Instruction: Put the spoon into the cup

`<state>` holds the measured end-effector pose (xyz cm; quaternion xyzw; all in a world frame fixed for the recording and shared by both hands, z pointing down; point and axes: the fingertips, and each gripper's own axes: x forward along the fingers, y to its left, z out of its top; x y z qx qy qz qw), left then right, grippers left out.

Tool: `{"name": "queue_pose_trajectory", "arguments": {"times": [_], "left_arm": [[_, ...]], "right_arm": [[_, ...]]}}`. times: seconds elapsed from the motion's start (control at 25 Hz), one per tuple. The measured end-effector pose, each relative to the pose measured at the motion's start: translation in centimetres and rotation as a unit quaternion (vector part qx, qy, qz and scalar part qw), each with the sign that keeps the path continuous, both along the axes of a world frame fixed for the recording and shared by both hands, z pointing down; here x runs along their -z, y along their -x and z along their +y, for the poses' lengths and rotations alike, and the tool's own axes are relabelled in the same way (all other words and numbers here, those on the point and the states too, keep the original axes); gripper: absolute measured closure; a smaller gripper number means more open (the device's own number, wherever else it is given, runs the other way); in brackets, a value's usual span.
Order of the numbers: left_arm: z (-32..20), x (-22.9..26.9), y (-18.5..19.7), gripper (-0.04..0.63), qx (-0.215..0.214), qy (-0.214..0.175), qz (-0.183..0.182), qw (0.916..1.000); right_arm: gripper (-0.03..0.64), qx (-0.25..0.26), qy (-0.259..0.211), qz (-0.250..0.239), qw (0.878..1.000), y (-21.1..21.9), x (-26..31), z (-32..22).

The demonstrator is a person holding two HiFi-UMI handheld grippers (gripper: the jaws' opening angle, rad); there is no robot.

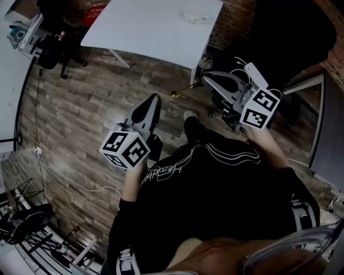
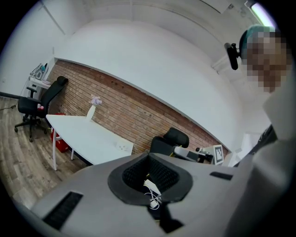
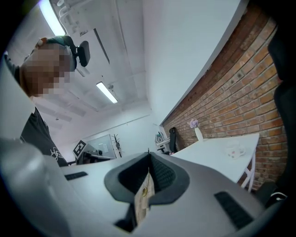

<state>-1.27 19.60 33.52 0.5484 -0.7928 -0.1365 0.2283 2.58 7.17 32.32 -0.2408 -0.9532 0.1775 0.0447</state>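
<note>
A small white cup sits near the right end of the white table, far ahead of me. It also shows in the left gripper view as a pale cup and in the right gripper view as the cup. No spoon can be made out at this distance. My left gripper and right gripper hang over the wooden floor, well short of the table. In their own views the left gripper and the right gripper have their jaws together with nothing between them.
A black office chair stands left of the table, a red box under it. A small brass-coloured object lies on the floor ahead. A dark tabletop is at the right. A white cable and black stands lie at lower left.
</note>
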Motion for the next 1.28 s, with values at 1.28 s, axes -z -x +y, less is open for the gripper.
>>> {"name": "queue_pose_trajectory", "arguments": {"times": [1.28], "left_arm": [[-21.2, -3.2, 27.7, 0.591, -0.096, 0.02, 0.024, 0.9949]], "right_arm": [[0.618, -0.118, -0.003, 0.01, 0.993, 25.4, -2.3, -21.5]]}}
